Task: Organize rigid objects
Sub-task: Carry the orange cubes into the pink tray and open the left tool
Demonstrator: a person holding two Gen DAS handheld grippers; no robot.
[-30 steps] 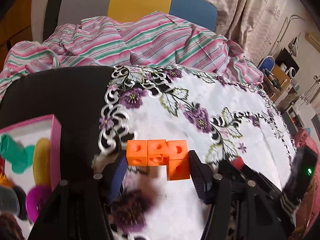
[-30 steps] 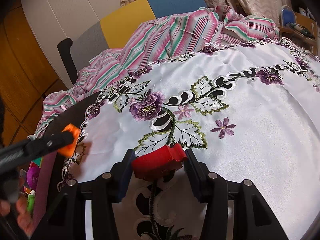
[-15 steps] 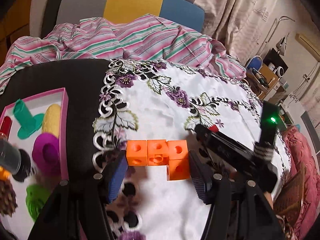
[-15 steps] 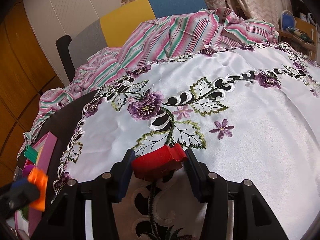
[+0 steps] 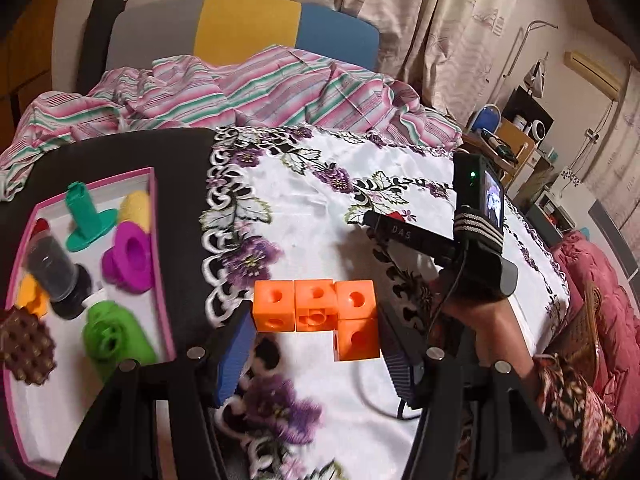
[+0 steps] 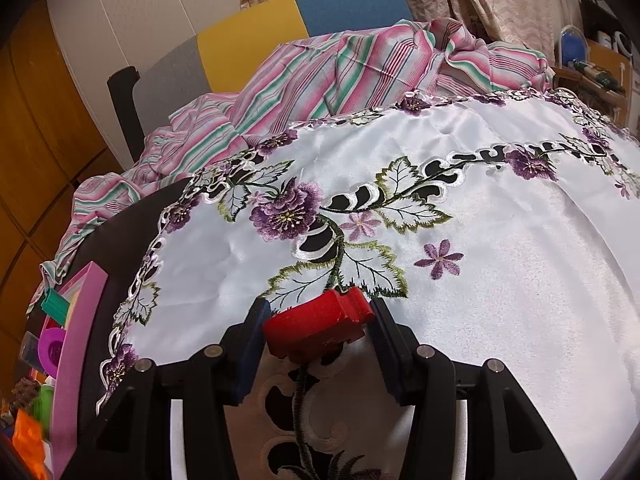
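- The left gripper (image 5: 316,344) pinches an orange block piece (image 5: 318,312) between its two blue pads: four linked cubes, three in a row and a fourth hanging under the right end. It is carried in the air above the left edge of the embroidered cloth (image 5: 320,216).
- Just left of that, on the dark table (image 5: 176,184), sits a pink-rimmed tray (image 5: 162,280) with a white floor.
- In the tray lie a teal flanged peg (image 5: 84,220), a yellow piece (image 5: 136,208), a magenta ring-shaped piece (image 5: 130,258), a green piece (image 5: 114,338), a dark cylinder (image 5: 56,272), a brown studded disc (image 5: 24,346) and a bit of red at the far left rim.
- The right gripper (image 6: 318,332) is clamped on a red block (image 6: 320,326); both pads press on its sides. It is held low over the white cloth (image 6: 500,312), near an embroidered green leaf and purple flowers; I cannot tell whether the block touches the cloth.
- From the left camera, the right gripper shows as a black bar with a small lit screen, gripped by a person's hand (image 5: 484,316) in a patterned sleeve.
- A striped pink and green cloth (image 5: 248,92) is bunched at the far edge of the table, against a chair (image 5: 248,28) with grey, yellow and blue panels.
- Beige curtains (image 5: 432,20) hang behind.
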